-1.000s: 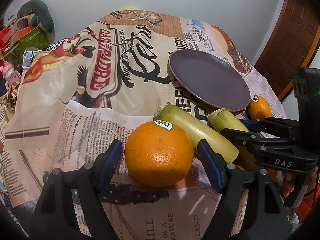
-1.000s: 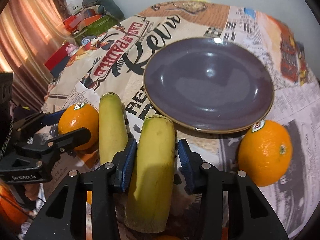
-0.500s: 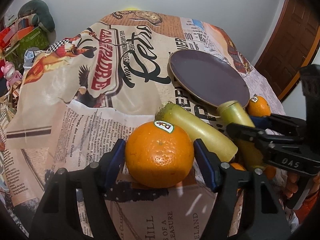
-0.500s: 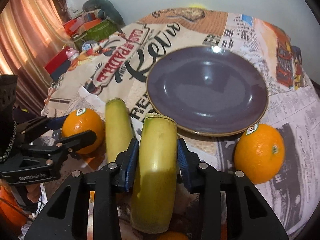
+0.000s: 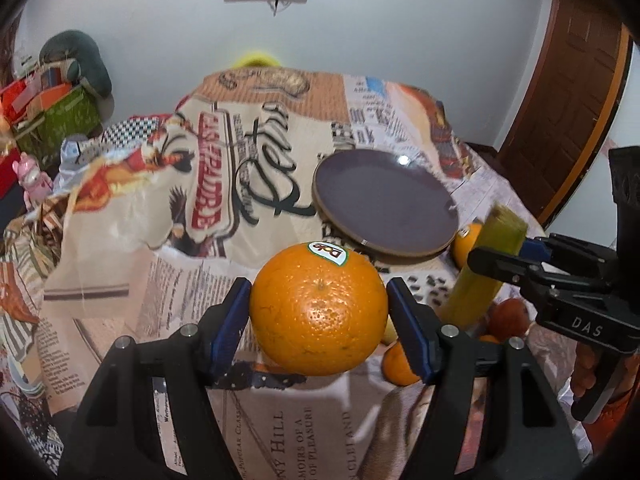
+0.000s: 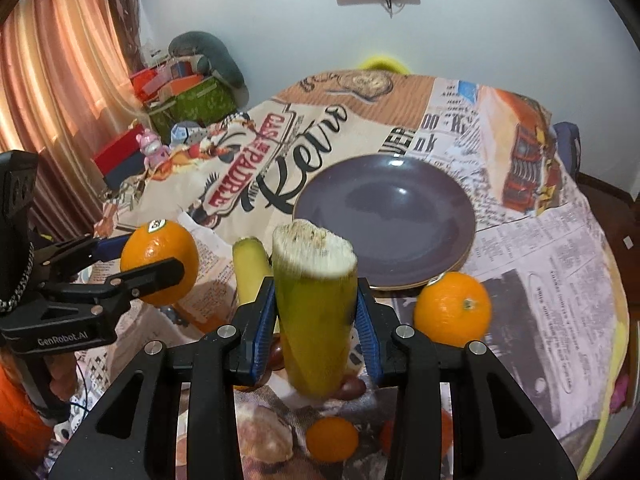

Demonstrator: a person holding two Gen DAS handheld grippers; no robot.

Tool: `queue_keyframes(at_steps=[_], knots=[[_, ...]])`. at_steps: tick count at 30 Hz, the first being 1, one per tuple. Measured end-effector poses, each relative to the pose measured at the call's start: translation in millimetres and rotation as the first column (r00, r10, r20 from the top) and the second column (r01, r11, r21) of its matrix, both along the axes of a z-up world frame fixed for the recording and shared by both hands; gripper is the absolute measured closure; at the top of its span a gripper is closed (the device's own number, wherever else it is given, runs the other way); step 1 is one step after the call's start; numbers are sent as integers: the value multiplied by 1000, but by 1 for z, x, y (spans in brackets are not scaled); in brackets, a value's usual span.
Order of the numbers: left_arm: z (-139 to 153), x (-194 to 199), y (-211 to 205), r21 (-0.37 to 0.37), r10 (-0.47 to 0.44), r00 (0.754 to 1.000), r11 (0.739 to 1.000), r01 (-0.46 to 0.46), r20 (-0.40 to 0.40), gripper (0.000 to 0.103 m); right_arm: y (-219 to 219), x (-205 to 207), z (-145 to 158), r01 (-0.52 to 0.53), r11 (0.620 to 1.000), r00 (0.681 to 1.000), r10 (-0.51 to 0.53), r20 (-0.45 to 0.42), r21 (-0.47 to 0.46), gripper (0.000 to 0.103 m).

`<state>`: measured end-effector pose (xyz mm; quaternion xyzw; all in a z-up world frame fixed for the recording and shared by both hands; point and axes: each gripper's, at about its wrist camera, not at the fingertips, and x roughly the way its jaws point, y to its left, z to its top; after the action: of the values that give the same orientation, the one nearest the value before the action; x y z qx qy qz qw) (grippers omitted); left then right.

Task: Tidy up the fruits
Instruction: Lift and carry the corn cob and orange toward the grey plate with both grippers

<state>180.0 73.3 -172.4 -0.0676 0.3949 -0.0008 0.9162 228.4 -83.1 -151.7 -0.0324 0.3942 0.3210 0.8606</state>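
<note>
Your left gripper (image 5: 318, 316) is pinching the orange (image 5: 319, 309) mid-air and your right gripper (image 6: 316, 320) clamps the banana chunk (image 6: 315, 304), so grip gently around their middles since round peel probably slips and banana bruises.

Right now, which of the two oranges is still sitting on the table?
The orange by the purple plate, near its front rim. It rests on the cloth untouched, while the other orange is clamped off the table in the left gripper.
</note>
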Motion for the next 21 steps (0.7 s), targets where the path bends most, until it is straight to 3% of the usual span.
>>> queue_keyframes(at_steps=[11,21], knots=[[31,17,-20,25,-36,997,999,34,75,35,-23,5,20,57,998,996,-59,60,31,69],[39,54,-22,32,-50,994,998,47,99,35,-37,29,33,106,994,987,-108,119,20,69]])
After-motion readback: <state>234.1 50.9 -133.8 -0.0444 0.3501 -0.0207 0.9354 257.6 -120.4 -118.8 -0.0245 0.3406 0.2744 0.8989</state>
